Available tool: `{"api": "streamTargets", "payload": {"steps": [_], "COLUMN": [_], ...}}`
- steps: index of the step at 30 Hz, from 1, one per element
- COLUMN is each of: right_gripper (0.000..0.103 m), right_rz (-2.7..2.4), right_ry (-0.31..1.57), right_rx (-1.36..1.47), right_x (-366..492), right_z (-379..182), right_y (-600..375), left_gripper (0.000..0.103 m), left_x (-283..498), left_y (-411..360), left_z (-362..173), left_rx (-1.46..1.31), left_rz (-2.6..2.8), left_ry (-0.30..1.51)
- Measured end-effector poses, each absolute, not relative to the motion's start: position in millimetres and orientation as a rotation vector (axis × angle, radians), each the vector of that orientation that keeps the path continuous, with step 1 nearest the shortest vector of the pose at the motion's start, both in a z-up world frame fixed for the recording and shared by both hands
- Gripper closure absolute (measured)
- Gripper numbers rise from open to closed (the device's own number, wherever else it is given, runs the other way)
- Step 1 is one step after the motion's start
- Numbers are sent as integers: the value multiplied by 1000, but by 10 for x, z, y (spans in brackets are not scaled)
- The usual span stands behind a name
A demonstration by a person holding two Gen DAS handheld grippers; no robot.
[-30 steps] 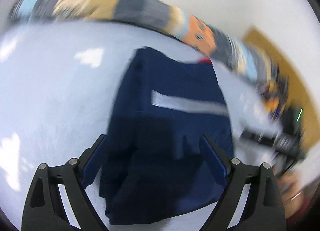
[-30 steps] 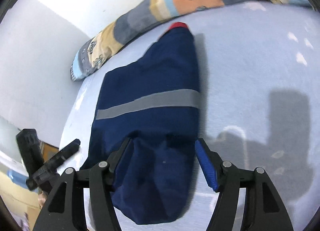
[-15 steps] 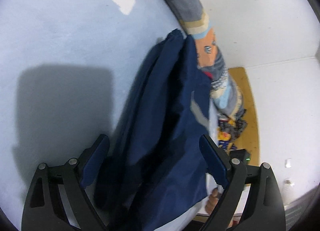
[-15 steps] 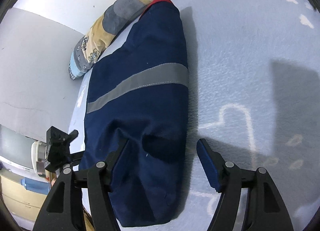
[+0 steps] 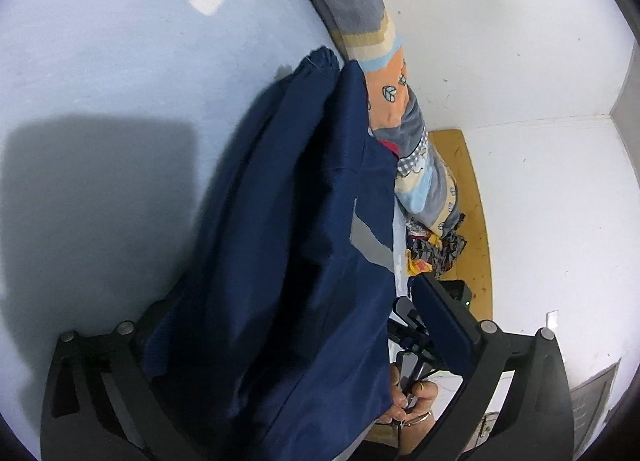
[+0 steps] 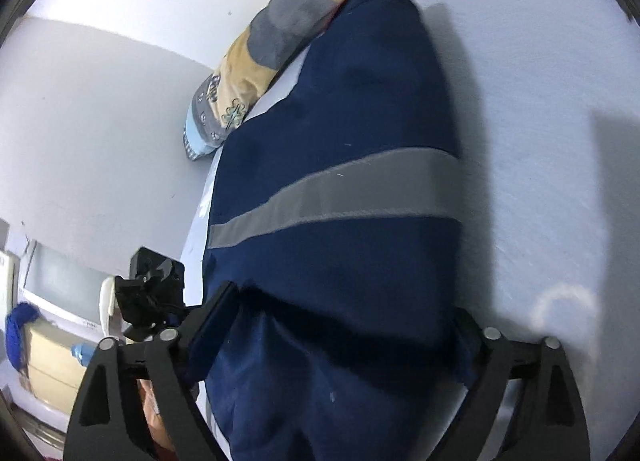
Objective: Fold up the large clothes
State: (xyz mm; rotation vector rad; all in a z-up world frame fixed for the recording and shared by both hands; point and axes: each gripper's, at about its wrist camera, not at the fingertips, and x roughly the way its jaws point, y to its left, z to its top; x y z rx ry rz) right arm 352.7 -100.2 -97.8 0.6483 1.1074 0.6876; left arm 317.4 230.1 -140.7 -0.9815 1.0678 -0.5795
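Grippers [image 5: 296, 325] [image 6: 332, 321] low over navy garment [image 6: 340, 121], fingers [image 5: 440, 321] spread wide astride it

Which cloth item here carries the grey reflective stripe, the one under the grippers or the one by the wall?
The navy garment under the grippers; a grey band crosses it. The patchwork blanket by the wall is multicoloured, without such a stripe.

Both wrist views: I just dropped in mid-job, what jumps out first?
A dark blue garment with a grey stripe fills both views, lying on the pale blue bedsheet. Both grippers have just been opening; the left gripper and the right gripper each stand wide apart astride its near end, cloth between the fingers. A patchwork quilt lies rolled along the bed's far edge, by the wall.
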Motion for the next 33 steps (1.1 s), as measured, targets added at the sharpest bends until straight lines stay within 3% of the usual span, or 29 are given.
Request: {"api": "streamTargets", "payload": {"steps": [4,6,10,11,17,26,33], "right_gripper": [8,14,45,47,50,51,51], "right_rz": [669,652,649,648,628,606,567], "right_ry": [1095,1086,1051,1039,971,921,969], "right_rx": [558,483,453,432,255,205,191], "right_x": [3516,3477,3412,3383,3106,2402,1866], "right_z": [-926,-868,-687,-629,-243,276,191], "right_y": [-882,-829,-936,-937,-896,-1411,-1783], "left_gripper": [0,0,0,0,0,1,1], "left_x": [3229,3268,3239,3228,3090,2559,2041], "left_y": [2188,2056,1877,1843,1472,955,465], "left_z": [-1346,-1272,-1115,-1072,-774,-355,-349], "left_rx": [-944,-883,-783,-779,-676,-617,-548], "left_rz": [-561,-559,-564,-575,-629,-727,-711], "left_ry": [1063,1062,1062,1056,1056,1049,1038]}}
